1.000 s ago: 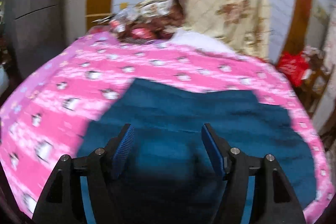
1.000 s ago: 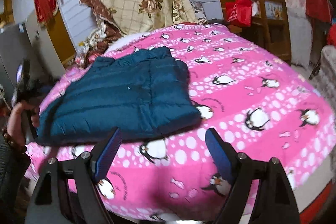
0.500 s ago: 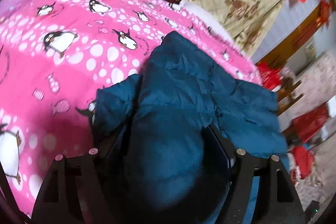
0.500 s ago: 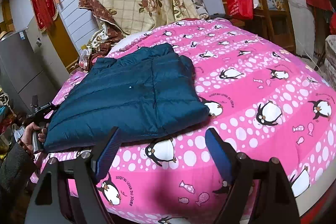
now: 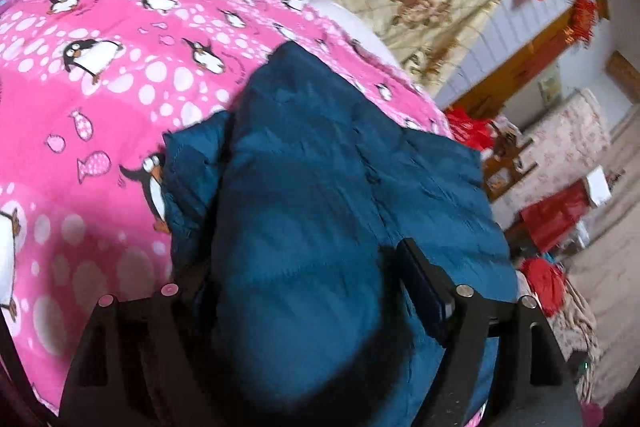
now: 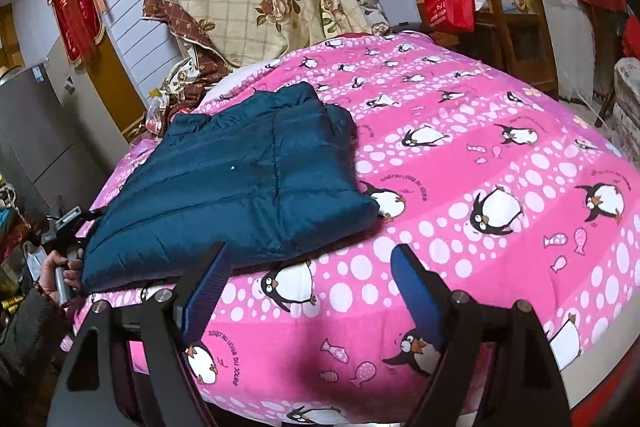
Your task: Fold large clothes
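At the bottom of the left wrist view, the left gripper (image 5: 304, 291) had dropped from above the teal padded jacket (image 6: 240, 179) to its near edge, suggesting a fold was starting; its fingers, just widening, straddled bunched fabric, grip uncertain. The right gripper (image 6: 308, 291) hung released over the pink penguin bedspread (image 6: 500, 163), where the jacket lay.

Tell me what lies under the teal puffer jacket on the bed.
The teal puffer jacket lies on the pink penguin blanket, which shows all around it. Whatever sits directly beneath the jacket is covered, so nothing more can be told.
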The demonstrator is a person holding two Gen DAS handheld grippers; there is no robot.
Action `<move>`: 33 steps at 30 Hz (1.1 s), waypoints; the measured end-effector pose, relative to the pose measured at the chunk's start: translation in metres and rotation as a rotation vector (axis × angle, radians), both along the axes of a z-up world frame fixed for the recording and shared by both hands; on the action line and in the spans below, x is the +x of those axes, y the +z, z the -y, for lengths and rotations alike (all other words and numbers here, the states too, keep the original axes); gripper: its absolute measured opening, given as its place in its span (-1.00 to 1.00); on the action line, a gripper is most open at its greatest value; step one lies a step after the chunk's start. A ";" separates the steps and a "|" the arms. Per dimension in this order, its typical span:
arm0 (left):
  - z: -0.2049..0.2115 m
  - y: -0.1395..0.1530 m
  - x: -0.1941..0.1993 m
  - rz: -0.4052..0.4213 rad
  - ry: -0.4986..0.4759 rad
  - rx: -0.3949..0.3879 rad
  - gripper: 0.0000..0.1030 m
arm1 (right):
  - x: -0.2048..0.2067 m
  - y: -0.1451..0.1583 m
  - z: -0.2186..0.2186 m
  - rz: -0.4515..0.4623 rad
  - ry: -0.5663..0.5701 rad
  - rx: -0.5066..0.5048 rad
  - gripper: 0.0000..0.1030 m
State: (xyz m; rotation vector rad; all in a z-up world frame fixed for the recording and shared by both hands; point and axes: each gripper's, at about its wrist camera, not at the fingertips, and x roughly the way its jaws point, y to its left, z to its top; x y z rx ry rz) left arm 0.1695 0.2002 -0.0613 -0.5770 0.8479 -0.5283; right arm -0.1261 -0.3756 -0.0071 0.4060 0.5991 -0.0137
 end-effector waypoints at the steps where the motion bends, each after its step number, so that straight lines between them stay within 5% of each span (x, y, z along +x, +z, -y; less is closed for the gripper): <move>1: -0.001 -0.003 0.003 -0.005 -0.008 -0.016 0.03 | 0.001 0.000 -0.001 -0.002 0.001 -0.003 0.65; 6: -0.007 -0.011 0.028 -0.041 0.036 -0.096 0.07 | 0.004 -0.001 -0.001 -0.011 -0.004 0.002 0.65; 9: -0.001 -0.009 0.029 -0.036 0.042 -0.056 -0.02 | 0.005 -0.001 -0.004 -0.010 -0.007 -0.012 0.65; 13: -0.003 -0.010 0.017 -0.022 0.088 -0.017 -0.67 | 0.022 0.015 0.003 0.027 -0.104 -0.095 0.65; 17: 0.003 -0.006 0.009 0.012 0.115 0.062 -0.86 | 0.077 0.037 0.028 -0.003 -0.222 -0.047 0.65; 20: 0.007 -0.004 0.009 0.022 0.121 0.108 -0.88 | 0.127 0.042 0.029 -0.046 -0.215 -0.040 0.65; 25: 0.016 0.001 0.008 0.039 0.124 0.183 -0.81 | 0.218 0.024 -0.010 -0.129 -0.040 -0.096 0.65; 29: 0.029 0.005 0.016 0.040 0.129 0.269 -0.60 | 0.246 0.000 -0.015 -0.225 -0.064 -0.308 0.77; 33: 0.030 0.002 0.019 0.027 0.133 0.271 -0.44 | 0.243 -0.013 0.021 -0.249 -0.133 -0.264 0.99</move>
